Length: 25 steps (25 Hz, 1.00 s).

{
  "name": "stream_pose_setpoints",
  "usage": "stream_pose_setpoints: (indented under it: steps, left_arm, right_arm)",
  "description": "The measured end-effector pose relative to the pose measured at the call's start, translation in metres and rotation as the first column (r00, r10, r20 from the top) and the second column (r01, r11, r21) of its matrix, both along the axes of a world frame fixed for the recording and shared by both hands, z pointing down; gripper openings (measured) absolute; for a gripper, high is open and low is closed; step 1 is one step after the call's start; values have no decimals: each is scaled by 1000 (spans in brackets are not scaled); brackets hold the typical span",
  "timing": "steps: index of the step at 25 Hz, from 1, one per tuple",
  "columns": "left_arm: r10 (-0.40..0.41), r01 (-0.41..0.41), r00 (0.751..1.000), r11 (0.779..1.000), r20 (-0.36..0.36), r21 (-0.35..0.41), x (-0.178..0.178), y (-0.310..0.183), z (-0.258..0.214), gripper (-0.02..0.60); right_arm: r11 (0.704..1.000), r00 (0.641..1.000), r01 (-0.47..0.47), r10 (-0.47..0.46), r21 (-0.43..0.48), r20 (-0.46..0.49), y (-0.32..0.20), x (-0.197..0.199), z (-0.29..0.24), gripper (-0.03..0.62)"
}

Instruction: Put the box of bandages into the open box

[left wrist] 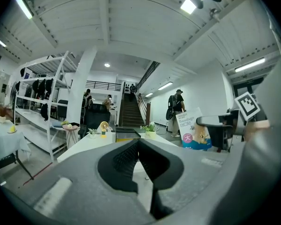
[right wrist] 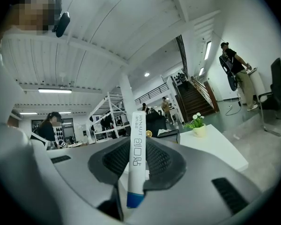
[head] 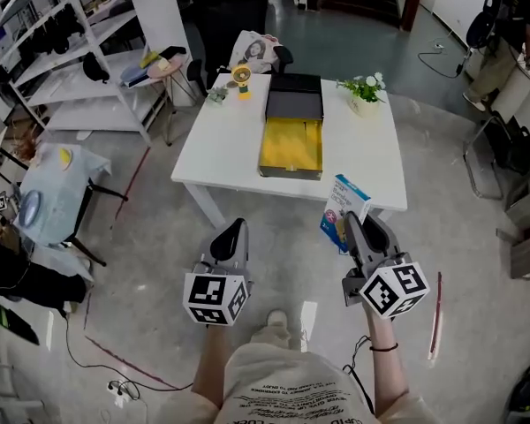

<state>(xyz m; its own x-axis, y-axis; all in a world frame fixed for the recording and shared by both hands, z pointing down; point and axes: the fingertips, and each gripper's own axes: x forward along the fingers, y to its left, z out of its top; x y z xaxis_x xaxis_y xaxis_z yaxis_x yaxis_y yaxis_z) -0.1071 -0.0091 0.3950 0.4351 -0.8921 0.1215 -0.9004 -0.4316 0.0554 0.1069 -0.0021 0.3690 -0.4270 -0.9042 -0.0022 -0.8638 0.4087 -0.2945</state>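
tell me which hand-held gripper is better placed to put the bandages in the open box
Right. The right hand-held gripper is shut on the box of bandages, in front of the table. The left hand-held gripper is shut with nothing between its jaws. The open box lies ahead on the table.

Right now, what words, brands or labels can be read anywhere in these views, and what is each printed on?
"HYNAUT": narrow edge of the box of bandages, right gripper view.
"创口贴": same edge, below the brand.
"Bandage": the box's front face, left gripper view.
"大": in a pink circle on that face.
Print on the person's shirt: too blurred to read.
Other print on the box: too small to read.
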Motion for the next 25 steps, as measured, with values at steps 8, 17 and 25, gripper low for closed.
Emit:
stream_pose_setpoints:
  steps: [8, 17, 25]
  left_arm:
    - [40, -40, 999, 999, -1, 4, 0, -58, -1, 21]
    - [31, -31, 1000, 999, -7, -29, -9, -103, 17, 21]
    - [18, -19, 1000, 995, -10, -99, -9, -172, 42, 21]
  right_arm:
    - [999, 999, -33, 33, 2, 7, -54, -3, -5, 87]
    - [999, 999, -23, 24, -30, 40, -108, -9, 10, 87]
    - [996, 996, 26, -19, -87, 86, -188, -12, 24, 87]
